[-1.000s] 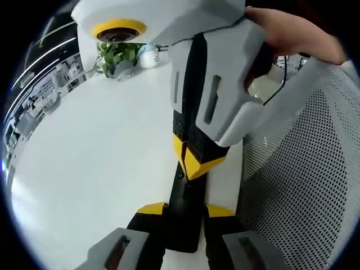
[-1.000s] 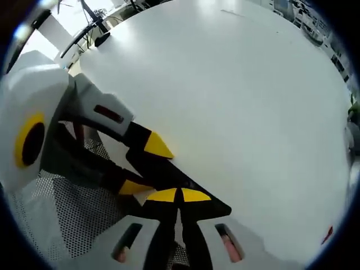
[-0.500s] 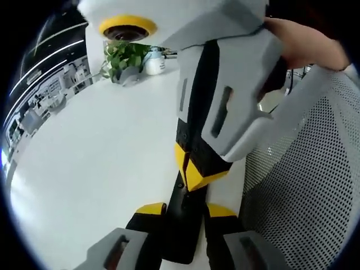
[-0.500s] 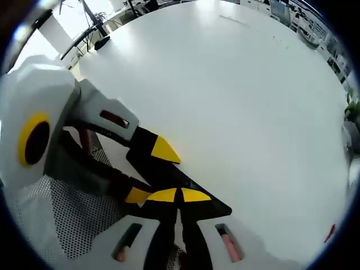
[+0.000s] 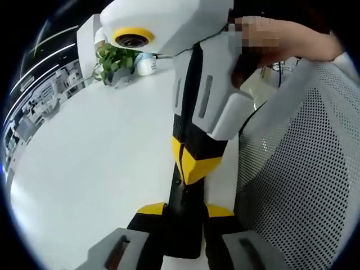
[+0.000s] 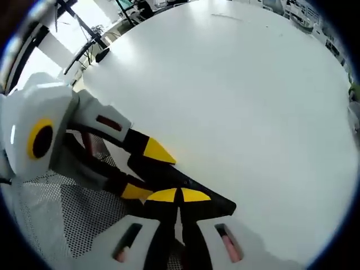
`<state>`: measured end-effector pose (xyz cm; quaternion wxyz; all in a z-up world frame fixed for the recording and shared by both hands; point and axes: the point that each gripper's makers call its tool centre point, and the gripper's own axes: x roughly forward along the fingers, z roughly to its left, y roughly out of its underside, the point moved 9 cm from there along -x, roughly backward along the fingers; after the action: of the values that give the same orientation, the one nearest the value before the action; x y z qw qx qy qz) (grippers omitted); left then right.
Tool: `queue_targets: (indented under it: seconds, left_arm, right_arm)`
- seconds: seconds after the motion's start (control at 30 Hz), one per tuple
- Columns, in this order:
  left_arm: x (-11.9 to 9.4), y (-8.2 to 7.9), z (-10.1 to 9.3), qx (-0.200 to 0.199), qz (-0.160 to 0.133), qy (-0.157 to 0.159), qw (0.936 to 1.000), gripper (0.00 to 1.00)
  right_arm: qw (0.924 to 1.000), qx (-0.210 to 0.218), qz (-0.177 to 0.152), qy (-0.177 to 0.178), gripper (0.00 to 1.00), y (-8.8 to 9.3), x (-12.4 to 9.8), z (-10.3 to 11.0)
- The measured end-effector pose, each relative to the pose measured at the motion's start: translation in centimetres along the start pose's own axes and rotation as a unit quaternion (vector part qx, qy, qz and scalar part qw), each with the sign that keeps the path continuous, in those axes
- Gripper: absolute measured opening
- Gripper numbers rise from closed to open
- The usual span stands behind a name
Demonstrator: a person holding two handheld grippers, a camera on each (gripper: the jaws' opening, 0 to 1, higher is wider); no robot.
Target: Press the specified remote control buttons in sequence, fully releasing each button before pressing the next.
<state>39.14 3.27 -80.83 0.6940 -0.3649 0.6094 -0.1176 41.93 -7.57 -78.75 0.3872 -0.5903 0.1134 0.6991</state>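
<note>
Gripping the black remote control [image 5: 184, 216] between its yellow-tipped jaws, the left gripper [image 5: 185, 210] is seen nearest, at the right edge of the white counter [image 5: 95, 163]; the remote is judged to be steadied this way for pressing. Just beyond, the right gripper [image 5: 193, 169] is set with its jaws together, tips down on the remote's face, apparently as a single pressing point. A mesh chair [image 5: 304, 185] stands to the right. Farthest, a potted plant [image 5: 115, 61] is seen.

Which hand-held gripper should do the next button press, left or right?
Right, probably. The left hand-held gripper is clamped on the remote control, steadying it; the right hand-held gripper, jaws shut, has its tips at the remote's face.
</note>
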Motion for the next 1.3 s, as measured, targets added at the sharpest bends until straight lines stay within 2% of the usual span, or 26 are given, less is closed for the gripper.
queue_targets:
  seconds: [0.13,0.23,0.37,0.73,0.97,1.3]
  left_arm:
    - [-0.6,0.4,0.1,0.003,0.009,0.002,1.0,0.25]
    - [-0.9,0.7,0.3,-0.001,0.018,0.001,0.9998,0.25]
    - [-0.9,0.6,0.3,0.0,0.02,0.002,0.9998,0.25]
    - [-0.9,0.6,0.2,0.002,0.015,0.0,0.9999,0.24]
    - [-0.9,0.5,0.3,0.002,0.014,0.0,0.9999,0.24]
    - [-0.8,0.5,0.4,0.004,0.013,0.002,0.9999,0.25]
  right_arm:
    - [1.0,0.003,0.001,0.004,0.0,0.1,-0.1,-0.1]
    - [0.9998,0.004,0.0,0.019,0.0,0.3,-0.4,-0.9]
    - [0.9998,0.013,-0.002,0.014,0.0,0.4,-0.5,-0.9]
    - [0.9998,0.011,0.007,0.015,0.0,0.4,-0.7,-0.7]
    - [1.0,-0.001,0.002,0.0,0.0,0.0,-0.4,0.0]
    - [0.9998,-0.014,0.004,0.014,0.0,-0.2,0.1,0.0]
